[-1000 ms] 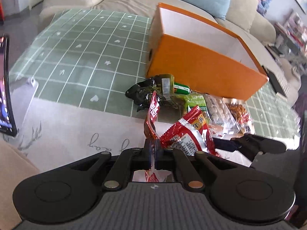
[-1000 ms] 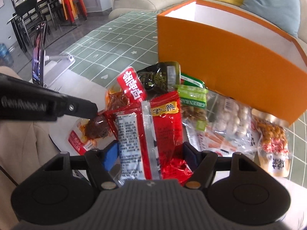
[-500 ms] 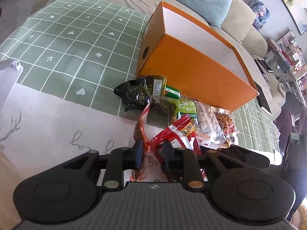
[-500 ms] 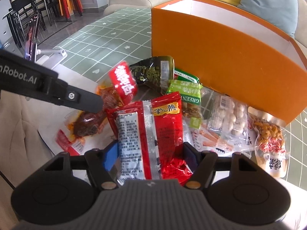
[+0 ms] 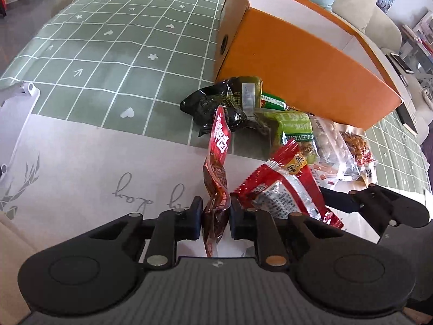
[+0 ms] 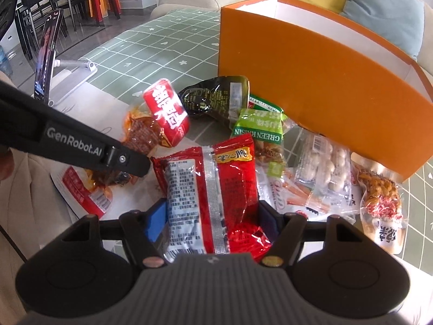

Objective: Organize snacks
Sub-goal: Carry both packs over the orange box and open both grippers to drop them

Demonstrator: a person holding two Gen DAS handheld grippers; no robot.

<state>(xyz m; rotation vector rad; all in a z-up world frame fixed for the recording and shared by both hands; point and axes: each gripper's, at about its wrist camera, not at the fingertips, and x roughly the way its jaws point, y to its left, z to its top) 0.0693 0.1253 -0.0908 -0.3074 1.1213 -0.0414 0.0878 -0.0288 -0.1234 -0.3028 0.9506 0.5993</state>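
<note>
Clearly the orange box (image 6: 319, 86) is the biggest thing to reckon with: it stands at one o'clock from both claws, open-topped, and its tall near wall could catch a packet swung in too low. Between the claws and that wall, at twelve to two o'clock, lies the snack pile (image 6: 292, 162); a low sweep could drag or scatter its loose bags. At nine o'clock in the right view a phone on a stand (image 6: 46, 54) sits well apart, likely out of harm.

The right claw (image 6: 212, 216) pinches a wide red packet (image 6: 213, 189) by its lower end, so the crinkly foil may slide out. The left claw (image 5: 215, 216) is pressed on a thin red pouch (image 5: 217, 162) that stands limp and twisted; its floppy top could snag the box rim or fold and slip free.
</note>
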